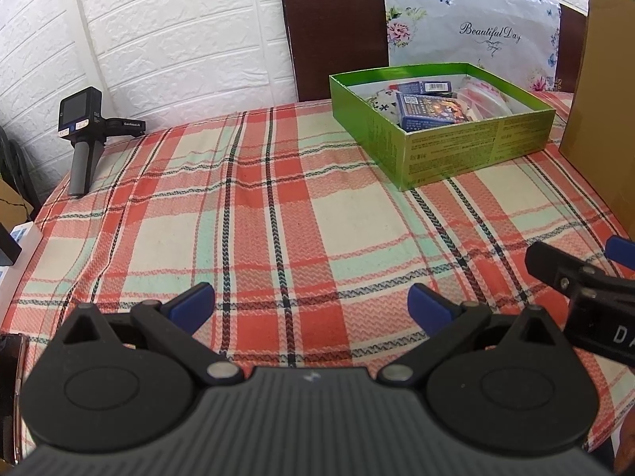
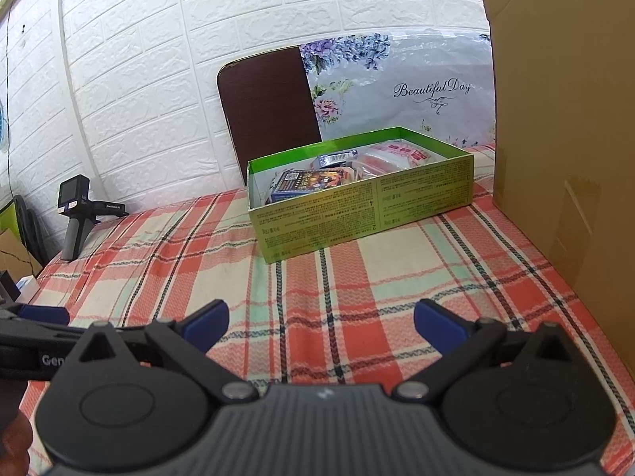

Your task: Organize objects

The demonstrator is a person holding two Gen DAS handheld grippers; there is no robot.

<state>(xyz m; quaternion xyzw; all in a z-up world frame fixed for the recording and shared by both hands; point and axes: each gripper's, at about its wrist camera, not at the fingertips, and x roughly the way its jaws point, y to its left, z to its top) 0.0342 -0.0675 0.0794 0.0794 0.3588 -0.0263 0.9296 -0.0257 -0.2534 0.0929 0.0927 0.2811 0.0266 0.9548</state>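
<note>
A green cardboard box [image 1: 472, 150] stands at the far right of the plaid tablecloth; it also shows in the right wrist view [image 2: 357, 214]. Inside it lie a blue packet [image 1: 432, 111], a second blue carton [image 1: 424, 87] and a clear container with red print [image 2: 393, 154]. My left gripper [image 1: 311, 303] is open and empty, low over the near part of the cloth. My right gripper [image 2: 321, 323] is open and empty, also near the front, well short of the box. Each gripper shows at the edge of the other's view.
A tall brown cardboard sheet [image 2: 563, 127] stands along the right side. A small camera on a grey handle [image 1: 81, 135] stands at the far left table edge. A dark chair back [image 1: 333, 31] and a floral panel [image 1: 476, 27] lean against the white brick wall.
</note>
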